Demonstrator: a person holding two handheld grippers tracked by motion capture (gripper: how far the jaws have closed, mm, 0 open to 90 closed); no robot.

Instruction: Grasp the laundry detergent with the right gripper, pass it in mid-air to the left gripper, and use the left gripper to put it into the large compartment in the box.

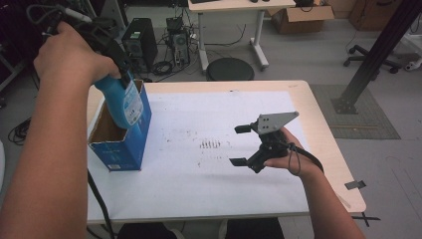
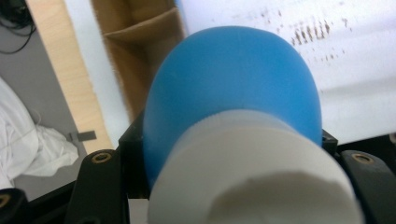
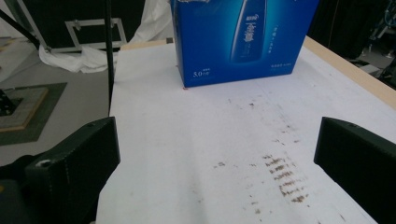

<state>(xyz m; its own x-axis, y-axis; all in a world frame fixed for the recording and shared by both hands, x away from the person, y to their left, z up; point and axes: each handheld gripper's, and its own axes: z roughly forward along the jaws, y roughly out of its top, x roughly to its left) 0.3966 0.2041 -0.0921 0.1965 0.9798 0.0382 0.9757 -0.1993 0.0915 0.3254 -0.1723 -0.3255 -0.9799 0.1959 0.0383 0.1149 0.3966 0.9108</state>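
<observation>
Room: grey floor behind the surface, with computer towers (image 1: 141, 44), loose cables, a second desk (image 1: 234, 6), a round black stool (image 1: 230, 69) and a cardboard box (image 1: 303, 17).
Surface: pale wooden top (image 1: 318, 119) covered by a white sheet (image 1: 209, 149); dark smudges (image 1: 210, 145) mark the sheet near its middle.
Blue box (image 1: 127, 142): stands upright near the left edge of the surface, top open, brown cardboard inside; in the left gripper view a cardboard divider (image 2: 140, 30) splits the interior into compartments. In the right gripper view its printed blue front (image 3: 240, 39) faces the camera from the far end of the sheet.
Blue bottle (image 1: 121, 102): held above the open box, tilted, its lower end at the box's opening, just inside the top. White label on its side; in the left gripper view its blue body (image 2: 233, 79) and white cap (image 2: 252, 168) sit close to the lens.
Left gripper (image 1: 119, 67): jaws clenched on the bottle near its cap end, raised over the left edge of the surface.
Right gripper (image 1: 241, 145): held over the right half of the sheet, well apart from the box, pointing toward it; jaws released and spread wide, nothing between them.
Right hand (image 1: 288, 154): wraps the gripper's body, cable looped at the wrist.
</observation>
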